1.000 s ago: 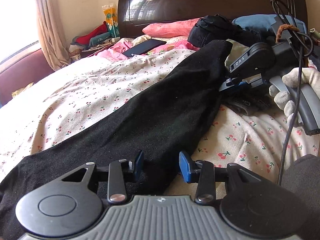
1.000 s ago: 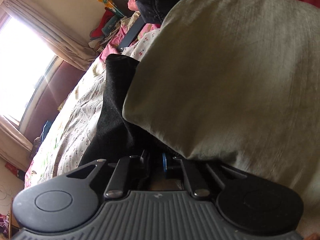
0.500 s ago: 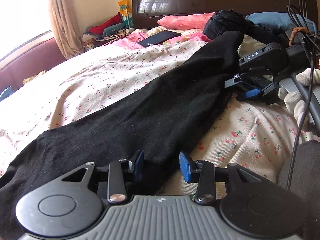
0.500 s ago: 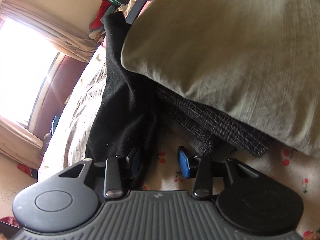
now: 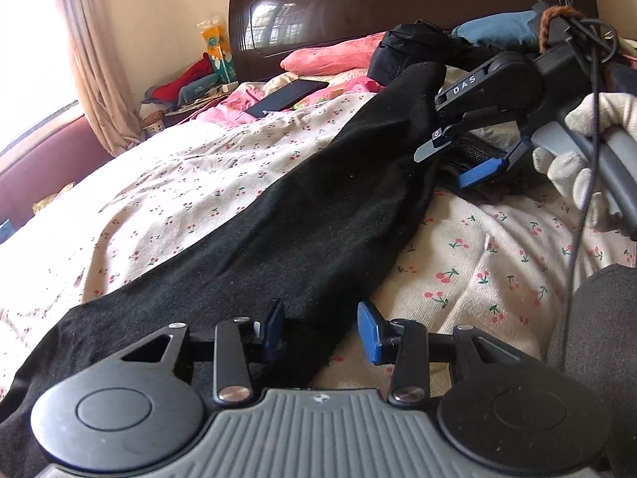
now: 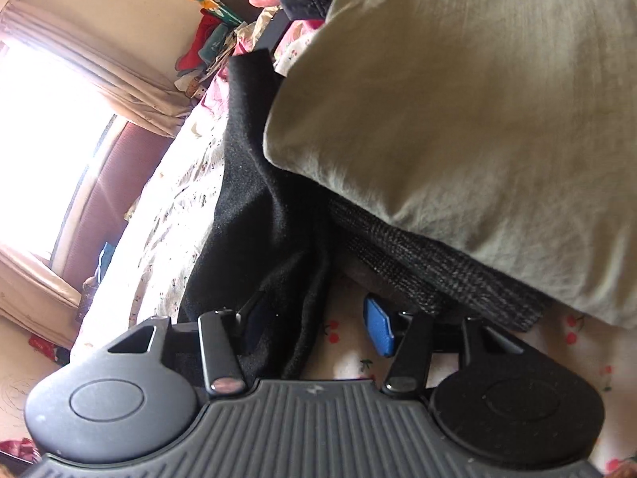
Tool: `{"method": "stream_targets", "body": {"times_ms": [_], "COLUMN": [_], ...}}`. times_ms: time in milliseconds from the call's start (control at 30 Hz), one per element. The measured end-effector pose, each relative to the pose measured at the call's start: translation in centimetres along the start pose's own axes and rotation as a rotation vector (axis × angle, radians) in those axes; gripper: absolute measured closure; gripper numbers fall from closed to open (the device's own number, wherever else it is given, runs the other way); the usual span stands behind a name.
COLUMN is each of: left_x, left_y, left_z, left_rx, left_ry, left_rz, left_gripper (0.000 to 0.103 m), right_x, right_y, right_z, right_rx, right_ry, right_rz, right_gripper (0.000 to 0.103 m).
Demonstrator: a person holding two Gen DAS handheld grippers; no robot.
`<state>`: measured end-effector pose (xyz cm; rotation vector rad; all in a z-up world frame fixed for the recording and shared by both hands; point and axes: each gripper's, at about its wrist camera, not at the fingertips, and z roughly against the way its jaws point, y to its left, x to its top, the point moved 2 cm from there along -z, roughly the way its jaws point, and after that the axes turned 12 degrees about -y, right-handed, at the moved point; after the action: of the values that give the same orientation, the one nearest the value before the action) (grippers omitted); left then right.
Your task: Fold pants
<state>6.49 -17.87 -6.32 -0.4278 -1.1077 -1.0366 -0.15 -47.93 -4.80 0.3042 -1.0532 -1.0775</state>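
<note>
While the black pants (image 5: pixel 302 215) lie lengthwise across the bed (image 5: pixel 167 183), the right gripper (image 6: pixel 314 330) has just been opening, and the left gripper (image 5: pixel 318 328) stands open; the released far end may slump crooked against the pillow (image 6: pixel 477 119).

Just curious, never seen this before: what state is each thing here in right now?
Black pants: stretched flat along the bed.
Left tongs: open, pants edge between them.
Right tongs: open, just been opening, pants edge between them.
Olive pillow: lying beside the pants.
</note>
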Motion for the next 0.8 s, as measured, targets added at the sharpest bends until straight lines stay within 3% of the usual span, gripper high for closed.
{"method": "stream_targets", "body": {"times_ms": [200,500,667,800], "left_x": [-0.2,0.0,0.1,0.3], "left_y": [-0.9,0.5,1.0,1.6], "left_z": [-1.6,-1.2,-0.4,-0.1], "left_rx": [-0.001,-0.009,-0.025,-0.027], "left_ry": [0.038,0.035,0.023,0.008], "left_rz": [-0.074,0.01,0.026,0.067], "left_gripper": [0.05,0.05,0.05,0.05], "right_x": [0.0,0.0,-0.1,-0.3], "right_y": [0.7,2.1,2.5,2.8], "right_z": [0.5,-3.1,-1.4,0.6], "right_rx": [0.066,0.058,0.047,0.095], "right_ry": [0.028,0.003,0.0,-0.007], "right_rz": [0.019,0.007,0.06,0.05], "right_gripper": [0.048,0.053,0.053,0.053]}}
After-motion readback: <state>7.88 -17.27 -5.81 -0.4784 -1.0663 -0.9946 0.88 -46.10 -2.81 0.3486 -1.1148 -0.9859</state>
